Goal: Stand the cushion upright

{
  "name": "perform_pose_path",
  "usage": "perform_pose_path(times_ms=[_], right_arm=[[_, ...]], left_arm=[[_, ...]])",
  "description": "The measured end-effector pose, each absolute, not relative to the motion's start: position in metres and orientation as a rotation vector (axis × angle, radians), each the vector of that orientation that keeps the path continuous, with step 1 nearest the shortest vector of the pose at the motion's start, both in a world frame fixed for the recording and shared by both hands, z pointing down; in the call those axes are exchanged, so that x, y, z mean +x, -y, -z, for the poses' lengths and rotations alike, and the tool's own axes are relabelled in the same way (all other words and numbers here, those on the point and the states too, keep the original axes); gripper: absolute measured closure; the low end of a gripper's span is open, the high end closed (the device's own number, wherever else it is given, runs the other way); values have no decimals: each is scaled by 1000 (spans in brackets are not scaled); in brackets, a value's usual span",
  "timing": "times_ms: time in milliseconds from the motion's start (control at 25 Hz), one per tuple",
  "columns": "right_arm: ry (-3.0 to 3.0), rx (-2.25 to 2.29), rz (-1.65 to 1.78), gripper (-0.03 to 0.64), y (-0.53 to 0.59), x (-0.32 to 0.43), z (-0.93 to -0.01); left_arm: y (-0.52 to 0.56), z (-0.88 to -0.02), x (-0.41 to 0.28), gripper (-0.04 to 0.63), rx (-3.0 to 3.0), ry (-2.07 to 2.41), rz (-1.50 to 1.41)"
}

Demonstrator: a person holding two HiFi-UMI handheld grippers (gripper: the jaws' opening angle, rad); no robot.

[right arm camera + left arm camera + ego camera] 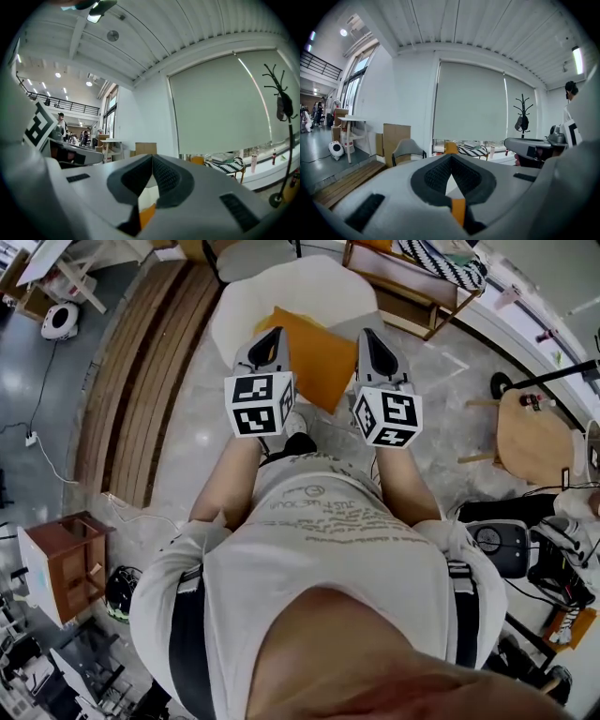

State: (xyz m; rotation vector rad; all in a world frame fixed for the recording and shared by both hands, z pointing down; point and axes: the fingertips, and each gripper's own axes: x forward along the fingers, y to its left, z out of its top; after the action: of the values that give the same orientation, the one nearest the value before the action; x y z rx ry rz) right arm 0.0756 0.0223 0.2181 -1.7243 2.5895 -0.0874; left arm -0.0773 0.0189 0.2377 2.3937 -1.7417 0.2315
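In the head view an orange cushion lies on the seat of a white chair, one corner pointing toward me. My left gripper is held above the cushion's left edge and my right gripper above its right edge. Both point forward, side by side. Each is shut with nothing between its jaws. In the left gripper view the left gripper has its tips together, and a strip of the orange cushion shows through the gap below them. The right gripper looks the same, with the orange cushion showing low in its gap.
Long wooden boards lie on the floor to the left of the chair. A wooden chair with a striped cushion stands behind, and a round wooden stool is on the right. A small wooden cabinet stands at the near left.
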Motion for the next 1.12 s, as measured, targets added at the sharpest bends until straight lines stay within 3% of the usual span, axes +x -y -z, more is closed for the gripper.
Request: perform_pose_path(times_ms=[520, 1120], right_arm=[[-2607, -1770, 130, 588, 153, 40, -218], [-2645, -1900, 596, 588, 252, 95, -349]], left_arm=[[151, -244, -128, 574, 2345, 1716, -265], [274, -354, -92, 574, 2267, 1591, -659]])
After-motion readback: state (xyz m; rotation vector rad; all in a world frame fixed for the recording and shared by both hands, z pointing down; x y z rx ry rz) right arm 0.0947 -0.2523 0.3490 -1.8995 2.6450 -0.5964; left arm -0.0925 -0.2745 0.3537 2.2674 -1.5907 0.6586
